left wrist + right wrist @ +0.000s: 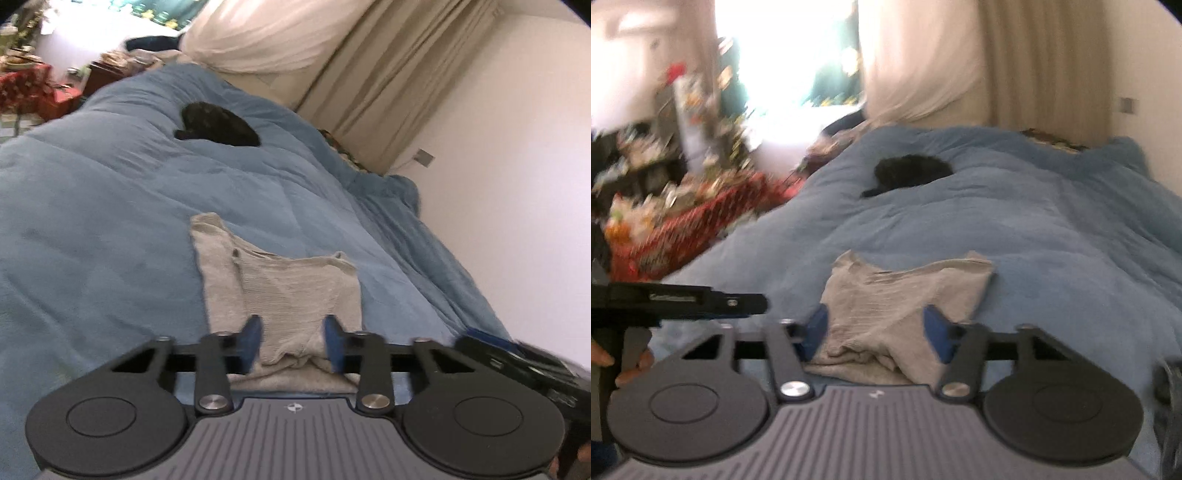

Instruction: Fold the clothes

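Already folded, the grey knit sweater (284, 291) lies as a compact bundle on the blue duvet (110, 221), toward the bed's near edge; sleeves tucked in, near hem bunched and not squared. Left gripper (293, 341): fingers partly apart, nothing between the pads, sweater seen beyond the gap. Right gripper (882, 338): same state, holding nothing. A black garment (218, 125) sits crumpled well apart, toward the far end of the bed; judged next in line. Estimate: one piece nearly done bar tidying, at least one piece left.
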